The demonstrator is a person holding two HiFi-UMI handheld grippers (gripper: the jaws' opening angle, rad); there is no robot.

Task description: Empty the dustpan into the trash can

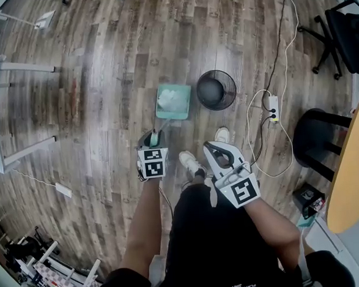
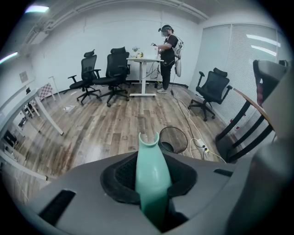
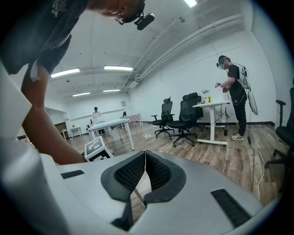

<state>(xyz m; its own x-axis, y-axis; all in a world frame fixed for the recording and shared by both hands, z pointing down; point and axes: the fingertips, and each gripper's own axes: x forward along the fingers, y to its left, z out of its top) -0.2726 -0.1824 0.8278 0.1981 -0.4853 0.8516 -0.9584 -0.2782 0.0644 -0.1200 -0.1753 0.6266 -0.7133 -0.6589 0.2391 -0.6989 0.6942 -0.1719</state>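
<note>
Left claw pinches the teal dustpan handle, right claw closed on nothing, while the loaded dustpan rests on the floor beside the trash can, not yet tipped.

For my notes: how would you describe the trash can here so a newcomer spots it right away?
Start at the wood floor in the middle of the head view. A teal dustpan lies there, a white power strip further right, and the trash can stands between them. It alone is round, black and mesh-walled; the dustpan is flat and squarish.
</note>
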